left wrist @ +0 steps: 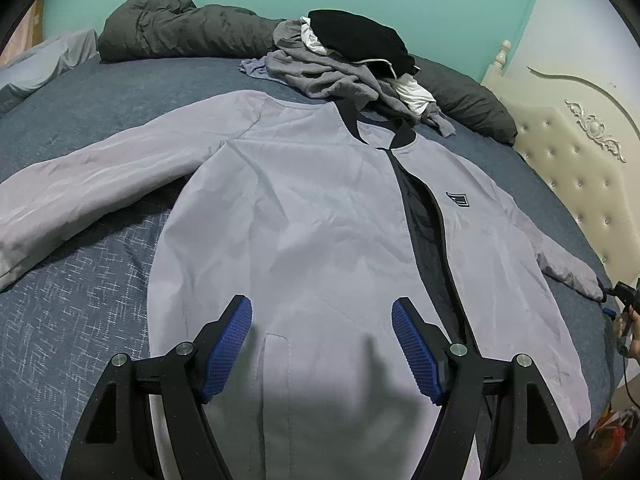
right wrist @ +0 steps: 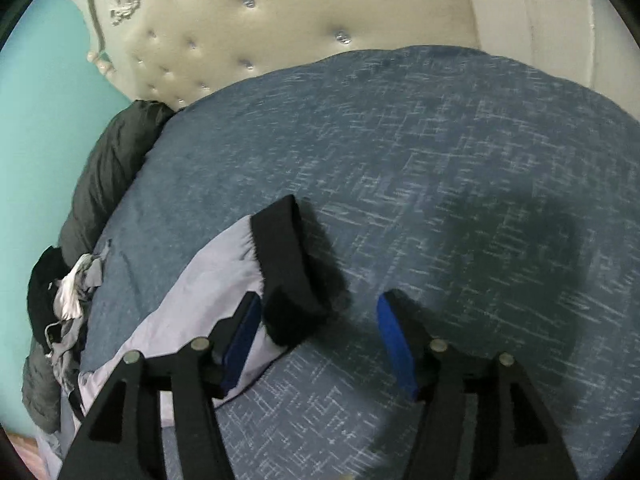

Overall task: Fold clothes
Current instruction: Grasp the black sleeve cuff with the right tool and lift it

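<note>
A light grey jacket (left wrist: 300,220) with a black collar, a black zip and a small chest badge lies front-up and spread flat on the blue bed cover (left wrist: 80,320). My left gripper (left wrist: 320,306) hovers open over the jacket's lower front, with nothing between its blue pads. In the right wrist view the jacket's right sleeve (right wrist: 192,280) ends in a black cuff (right wrist: 284,256) lying on the bed. My right gripper (right wrist: 320,300) is open above it, and the cuff lies beside the left pad with no pad pressing on it. The right gripper (left wrist: 624,300) also shows at the left wrist view's far right edge.
A heap of grey, white and black clothes (left wrist: 352,64) lies beyond the jacket's collar. A dark rolled duvet (left wrist: 180,28) runs along the green wall. The cream tufted headboard (right wrist: 280,20) stands past the bare blue cover (right wrist: 440,180).
</note>
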`<state>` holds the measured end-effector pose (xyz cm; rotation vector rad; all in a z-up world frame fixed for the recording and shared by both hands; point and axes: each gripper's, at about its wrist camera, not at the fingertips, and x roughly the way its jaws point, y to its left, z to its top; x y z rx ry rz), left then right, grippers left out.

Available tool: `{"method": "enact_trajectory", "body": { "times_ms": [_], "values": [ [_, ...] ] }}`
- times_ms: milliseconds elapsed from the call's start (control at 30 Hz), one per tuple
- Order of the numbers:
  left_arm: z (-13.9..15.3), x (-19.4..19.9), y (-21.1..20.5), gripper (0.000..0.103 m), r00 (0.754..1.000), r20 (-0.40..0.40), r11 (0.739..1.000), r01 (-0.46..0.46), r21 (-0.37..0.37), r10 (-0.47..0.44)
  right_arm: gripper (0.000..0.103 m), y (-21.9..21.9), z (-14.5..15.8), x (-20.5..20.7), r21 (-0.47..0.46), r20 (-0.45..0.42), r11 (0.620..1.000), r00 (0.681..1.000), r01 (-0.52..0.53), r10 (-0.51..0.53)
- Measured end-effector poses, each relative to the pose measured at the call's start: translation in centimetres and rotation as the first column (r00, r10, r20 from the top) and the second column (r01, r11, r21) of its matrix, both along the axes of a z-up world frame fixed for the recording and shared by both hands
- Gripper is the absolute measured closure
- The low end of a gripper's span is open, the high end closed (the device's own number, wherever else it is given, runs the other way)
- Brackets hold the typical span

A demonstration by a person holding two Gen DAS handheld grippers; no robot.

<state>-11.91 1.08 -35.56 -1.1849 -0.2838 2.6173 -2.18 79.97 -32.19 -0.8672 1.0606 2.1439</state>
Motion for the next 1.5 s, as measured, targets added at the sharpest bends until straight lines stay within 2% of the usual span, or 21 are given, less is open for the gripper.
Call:
{"method": "enact_trajectory", "body": {
  "times_ms": [100,200,233,267,333,367,433,633,800,1033,1267,1367,1500],
  "values": [
    [0.0,0.0,-0.2,0.027,1.0,0.001,1.0,-0.011,-0.002,0.011,0.036,-0.3,-0.3,-0.9,-0.028,-0.033,0.999,0.999,-0.04,0.039],
    [0.1,0.1,-0.4,0.027,1.0,-0.001,1.0,-0.013,-0.007,0.013,0.035,-1.1,-0.4,-2.2,-0.014,-0.008,0.998,0.998,-0.069,0.069],
    [0.1,0.1,-0.4,0.027,1.0,-0.002,1.0,-0.013,-0.008,0.013,0.038,-1.4,-0.2,-2.5,0.002,-0.004,0.997,0.997,-0.073,0.073],
    [0.2,0.1,-0.5,0.027,1.0,-0.003,1.0,-0.013,-0.009,0.013,0.041,-1.6,-0.2,-2.7,0.007,-0.008,0.997,0.997,-0.079,0.079],
    [0.3,0.2,-0.6,0.027,1.0,-0.006,1.0,-0.014,-0.008,0.013,0.067,-1.9,-0.1,-3.0,0.006,-0.024,0.996,0.996,-0.091,0.091],
    [0.3,0.2,-0.6,0.027,1.0,-0.007,1.0,-0.015,-0.007,0.015,0.074,-2.0,-0.1,-3.1,0.003,-0.031,0.995,0.994,-0.1,0.1],
    [0.4,0.2,-0.7,0.027,1.0,-0.008,1.0,-0.017,-0.004,0.017,0.08,-2.5,0.4,-3.2,0.024,-0.032,0.993,0.993,-0.114,0.115],
    [1.3,0.7,-1.0,0.027,0.999,-0.024,1.0,-0.022,0.004,0.022,0.086,-4.4,3.9,-3.7,0.115,-0.097,0.979,0.979,-0.169,0.181],
    [2.8,1.2,-1.2,0.027,0.999,-0.042,1.0,-0.018,0.011,0.018,0.088,-7.7,8.5,-5.2,0.173,-0.144,0.95,0.947,-0.262,0.287],
    [4.7,2.8,-1.9,0.027,0.999,-0.044,1.0,-0.012,0.007,0.013,0.089,-15.0,14.3,-8.8,0.21,-0.226,0.888,0.864,-0.409,0.451],
    [6.5,4.8,-4.2,0.027,0.999,-0.043,0.999,-0.034,-0.017,0.034,0.09,-22.8,17.9,-12.2,0.226,-0.252,0.822,0.783,-0.523,0.568],
    [7.4,5.8,-5.3,0.027,0.998,-0.049,0.999,-0.047,-0.014,0.046,0.09,-28.4,19.3,-13.5,0.24,-0.262,0.763,0.717,-0.6,0.646],
    [8.5,6.9,-6.6,0.027,0.997,-0.056,0.998,-0.058,-0.022,0.057,0.09,-37.9,20.2,-15.3,0.249,-0.262,0.652,0.598,-0.716,0.758]
  ]
}}
